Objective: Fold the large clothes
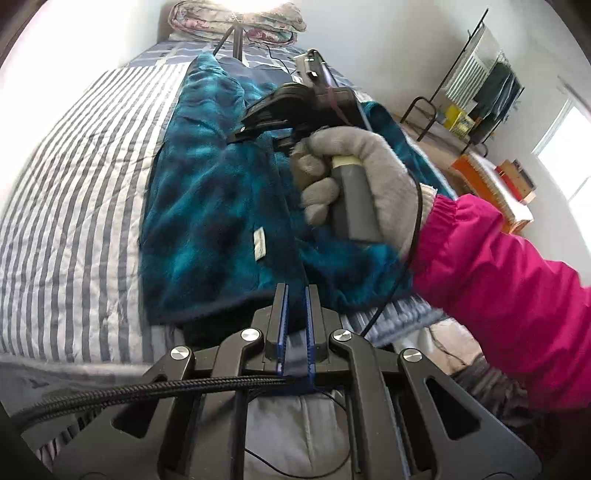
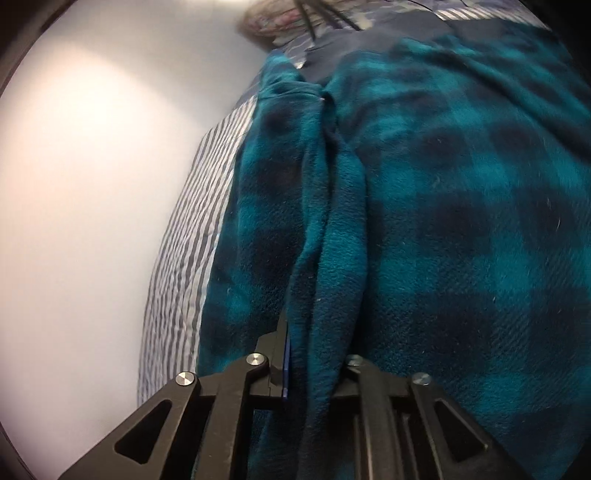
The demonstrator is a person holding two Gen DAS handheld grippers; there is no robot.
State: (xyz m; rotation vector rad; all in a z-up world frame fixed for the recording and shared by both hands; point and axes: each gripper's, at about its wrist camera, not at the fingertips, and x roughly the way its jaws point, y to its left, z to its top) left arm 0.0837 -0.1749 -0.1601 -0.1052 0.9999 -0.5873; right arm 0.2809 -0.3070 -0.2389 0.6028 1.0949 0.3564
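Presently catalogued: one teal-and-navy checked fleece garment [image 1: 218, 206], spread lengthwise on a bed with a striped cover [image 1: 81, 192].

Left gripper [image 1: 296, 295]: fingers [image 1: 277, 314] drawn near together, a narrow gap between the blue pads; dark cloth at the garment's near hem lies in that gap, though whether the pads press it cannot be told.

Right gripper [image 2: 314, 354]: fingers [image 2: 286, 347] slightly parted, a hanging fold of the fleece [image 2: 443, 184] lying between them; only the left pad shows, the right one hidden behind the cloth.

Left wrist view alone shows: a grey-gloved right hand [image 1: 354, 184] with a pink sleeve [image 1: 509, 266], holding the right gripper over the garment; a white label [image 1: 259, 243] on the fleece; a pillow [image 1: 236, 18] at the bed's head; a desk [image 1: 491, 177] against the far wall.

Right wrist view alone shows: the fleece's weave close up and a plain white wall [image 2: 92, 184].
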